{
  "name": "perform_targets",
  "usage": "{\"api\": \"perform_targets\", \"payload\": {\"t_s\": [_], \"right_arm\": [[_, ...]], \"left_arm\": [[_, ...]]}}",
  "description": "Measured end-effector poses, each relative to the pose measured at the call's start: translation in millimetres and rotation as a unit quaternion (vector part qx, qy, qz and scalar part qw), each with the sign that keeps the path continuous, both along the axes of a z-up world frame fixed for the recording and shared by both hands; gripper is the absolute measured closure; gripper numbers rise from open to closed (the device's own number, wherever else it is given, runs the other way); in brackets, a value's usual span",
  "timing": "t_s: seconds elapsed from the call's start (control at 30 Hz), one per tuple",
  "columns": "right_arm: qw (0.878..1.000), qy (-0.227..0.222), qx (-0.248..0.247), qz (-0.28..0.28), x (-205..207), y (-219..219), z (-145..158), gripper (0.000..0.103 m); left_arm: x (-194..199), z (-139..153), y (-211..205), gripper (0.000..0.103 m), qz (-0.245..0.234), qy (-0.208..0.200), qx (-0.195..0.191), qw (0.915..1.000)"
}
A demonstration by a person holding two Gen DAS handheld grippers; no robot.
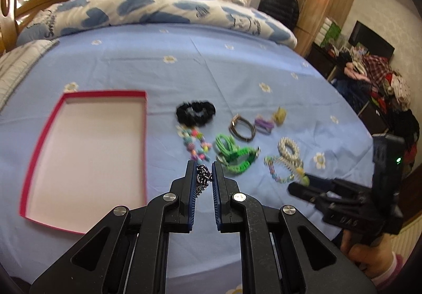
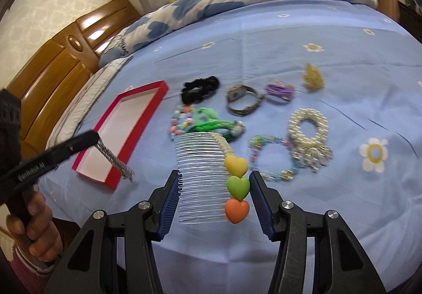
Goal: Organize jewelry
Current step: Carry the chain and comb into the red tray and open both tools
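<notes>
Both grippers loaded above the bed sheet [image 1: 184,56].
Left gripper [image 1: 205,170] nearly closed, pinching a metal chain [image 2: 116,160] beside the red box [image 1: 87,151]. Right gripper [image 2: 215,183] half open, gripping a clear comb [image 2: 200,175] across its width.

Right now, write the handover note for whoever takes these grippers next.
Left gripper: shut on the metal chain, hanging over the red box.
Right gripper: shut on the hair comb with hearts, lifted off the bed.
Done: nothing visible in the box yet.
Left: drop both in, then the black scrunchie, watch, pearl scrunchie, bead bracelets and clips.
</notes>
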State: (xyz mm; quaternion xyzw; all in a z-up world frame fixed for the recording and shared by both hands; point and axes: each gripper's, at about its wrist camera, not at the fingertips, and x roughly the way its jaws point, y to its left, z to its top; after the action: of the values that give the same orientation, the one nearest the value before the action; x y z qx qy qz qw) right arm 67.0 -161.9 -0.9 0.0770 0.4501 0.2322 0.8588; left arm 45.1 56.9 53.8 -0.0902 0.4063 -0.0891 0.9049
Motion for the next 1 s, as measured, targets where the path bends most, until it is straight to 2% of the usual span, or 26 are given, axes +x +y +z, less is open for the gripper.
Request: {"api": "perform_targets", "payload": {"t_s": [0.23,0.43,0.77,1.0], "right_arm": [[0.998,-0.013,0.012,0.054,1.0,47.5,13.6,0.05],[0.994,-0.014,0.019,0.105,5.8,98.8,16.1,0.05],[0.982,-0.009,0.019,0.188,10.8,195.6,6.5,0.05],[0.977,0.01,-0.008,0.211,17.0,239.1,-22.5,0.05]], "left_arm": [[-7.2,21.7,32.8,0.093,0.036,-0.025,-0.001,0.9991],[-9.5,20.5,76.1,0.093,0.086,-0.025,0.003,0.996],[-9.7,-13.5,147.3,0.093,0.161,0.012,0.002,0.9869],[-10.3,-52.2,172.7,0.093,0.184,0.054,0.001,0.9814]]}}
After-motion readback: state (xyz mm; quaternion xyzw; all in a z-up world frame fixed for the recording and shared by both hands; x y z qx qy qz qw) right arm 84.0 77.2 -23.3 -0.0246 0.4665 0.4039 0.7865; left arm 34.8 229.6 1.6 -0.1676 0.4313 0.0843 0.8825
